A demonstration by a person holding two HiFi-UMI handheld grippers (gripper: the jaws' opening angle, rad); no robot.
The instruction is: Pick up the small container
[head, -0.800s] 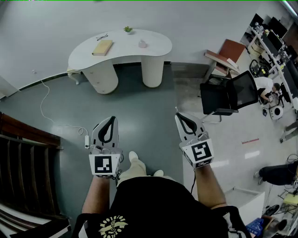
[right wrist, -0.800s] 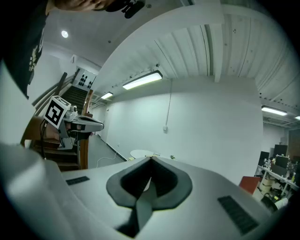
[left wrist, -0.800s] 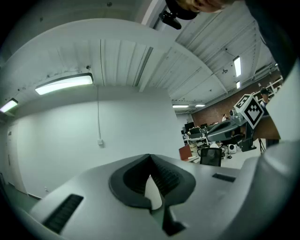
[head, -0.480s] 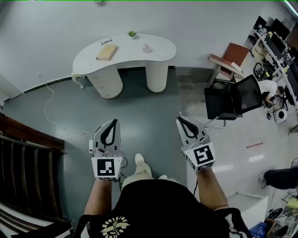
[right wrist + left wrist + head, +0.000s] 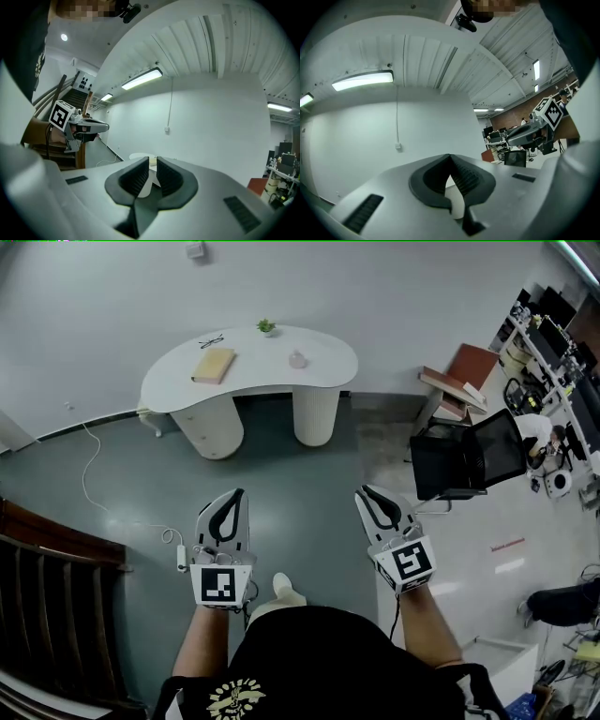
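Sitting on the white table point(image 5: 255, 374) across the floor, the small container point(image 5: 298, 359) is lying well ahead and midway between left gripper point(image 5: 234, 495) and right gripper point(image 5: 366, 493), neither nearer, both pointing forward, pressed together, empty.

The container point(image 5: 298, 359) on the table point(image 5: 178, 381), upper centre of the head view, is too small to tell its shape or lid. In the right gripper view the table point(image 5: 136, 156) is mostly hidden behind the right gripper point(image 5: 151, 160). A railing point(image 5: 47, 615) is cut off at lower left, a person point(image 5: 562, 601) at the right edge.
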